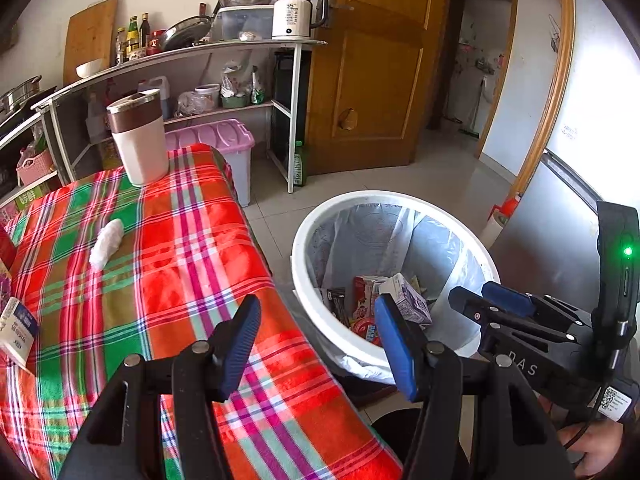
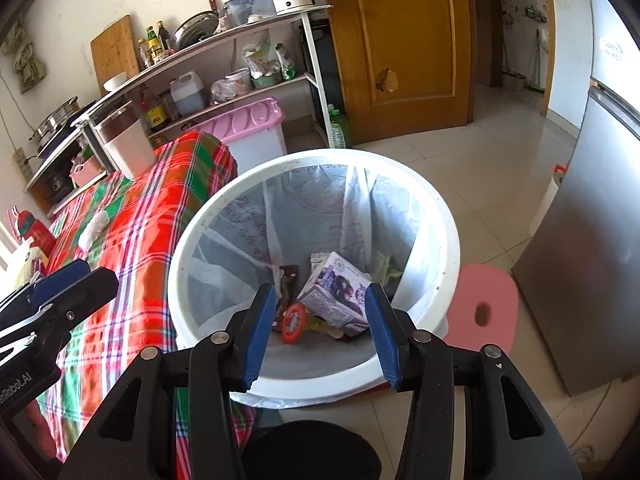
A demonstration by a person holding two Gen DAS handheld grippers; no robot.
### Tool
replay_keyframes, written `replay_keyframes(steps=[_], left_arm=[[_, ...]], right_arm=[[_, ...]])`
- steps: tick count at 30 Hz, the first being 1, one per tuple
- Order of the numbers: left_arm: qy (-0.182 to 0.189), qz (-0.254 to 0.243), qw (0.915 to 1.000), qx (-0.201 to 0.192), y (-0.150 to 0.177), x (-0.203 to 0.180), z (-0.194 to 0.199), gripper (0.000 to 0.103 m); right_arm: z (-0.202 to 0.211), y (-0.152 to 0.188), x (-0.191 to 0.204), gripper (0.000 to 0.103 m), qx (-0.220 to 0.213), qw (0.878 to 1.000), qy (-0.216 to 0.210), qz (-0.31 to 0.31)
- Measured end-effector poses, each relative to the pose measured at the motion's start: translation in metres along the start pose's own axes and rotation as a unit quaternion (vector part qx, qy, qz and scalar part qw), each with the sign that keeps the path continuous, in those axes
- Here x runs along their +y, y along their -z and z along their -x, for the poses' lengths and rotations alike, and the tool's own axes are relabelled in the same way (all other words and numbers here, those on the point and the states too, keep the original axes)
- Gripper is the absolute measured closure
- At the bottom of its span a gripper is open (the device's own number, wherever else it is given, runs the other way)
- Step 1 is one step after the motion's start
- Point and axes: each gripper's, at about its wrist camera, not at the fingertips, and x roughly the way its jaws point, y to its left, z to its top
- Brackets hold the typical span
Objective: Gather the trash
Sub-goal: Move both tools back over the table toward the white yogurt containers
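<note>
Listing, left to right, what remains for collection and how each piece should handle.

Small white-and-blue printed carton (image 1: 18, 330), at the left edge of the red, green and white plaid-covered surface (image 1: 192, 240), partly cut off by the frame. Judged light, thin-walled, easily crushed; best taken across its flat faces, not its corners.

Crumpled white tissue wad (image 1: 105, 245), lying loose on the plaid cloth, well apart from the carton and nearer the white tumbler with brown band and steel lid (image 1: 138, 138). Judged almost weightless, soft, compressible, not slippery; likely to flatten under the pads, so a pinch across its narrow middle, low to the cloth, seems safest. Risk of snagging the cloth along with it.

Left tool (image 1: 316, 344), over the surface's near edge, jaws parted about halfway, nothing between them.

White round plastic bin with clear liner (image 2: 448, 240), on the floor just beside the surface, already containing a purple drink carton (image 2: 336, 288), a red round lid (image 2: 294, 322) and dark wrappers.

Right tool (image 2: 320, 332), above the bin's mouth, jaws likewise half apart and empty.
</note>
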Motion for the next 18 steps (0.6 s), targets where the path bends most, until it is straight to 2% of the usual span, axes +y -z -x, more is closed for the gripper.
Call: replay_keyframes(steps=[18], left_arm=[[-0.044,0.045,0.9975,-0.033,0.02,0.057,0.044,0.042]], right_arm=[[0.013,0.006,0.067,0.055,-0.015,0.998,-0.041,0.043]])
